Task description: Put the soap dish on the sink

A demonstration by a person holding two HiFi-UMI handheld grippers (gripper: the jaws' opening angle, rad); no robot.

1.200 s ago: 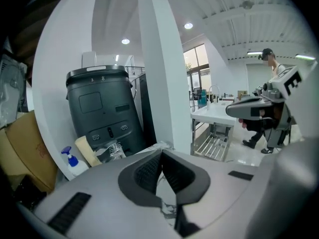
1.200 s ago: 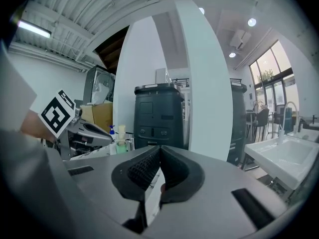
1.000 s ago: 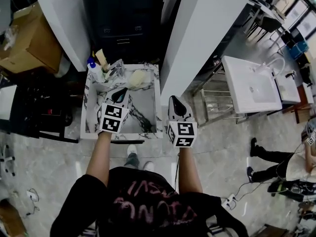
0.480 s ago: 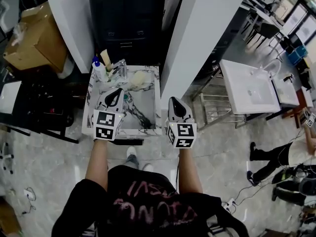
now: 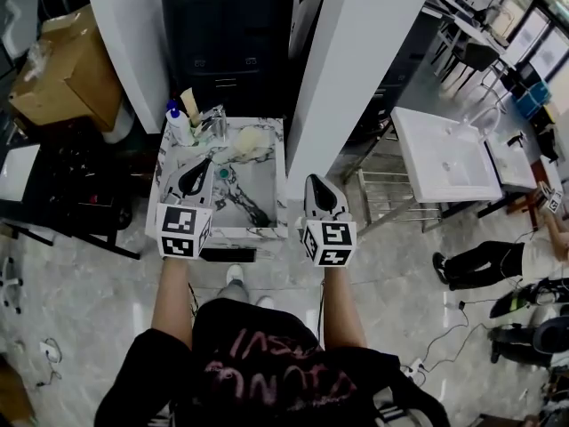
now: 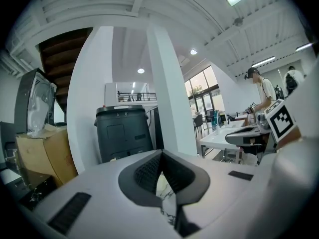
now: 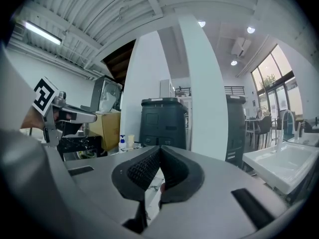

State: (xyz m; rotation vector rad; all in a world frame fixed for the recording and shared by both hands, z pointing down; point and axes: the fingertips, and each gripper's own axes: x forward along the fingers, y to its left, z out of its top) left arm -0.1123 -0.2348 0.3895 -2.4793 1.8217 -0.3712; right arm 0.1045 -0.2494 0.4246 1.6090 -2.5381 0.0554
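Two sets of jaws pressed together, empty: left gripper [image 5: 194, 174] over the marble sink's [image 5: 240, 232] 8 o'clock edge, right gripper [image 5: 318, 194] outside at 4. Soap dish [image 5: 246, 140] on the back rim at 12, beside faucet [image 5: 213, 121] and bottle [image 5: 177, 121]; black bin [image 5: 231, 34] behind. Left gripper drawn back toward 6 since earlier; right gripper unmoved.

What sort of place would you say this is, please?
Probably an open workshop or test hall rather than a home: a marble sink stands free on the floor, a white sink stands apart to its right, and a cardboard box sits at the left.
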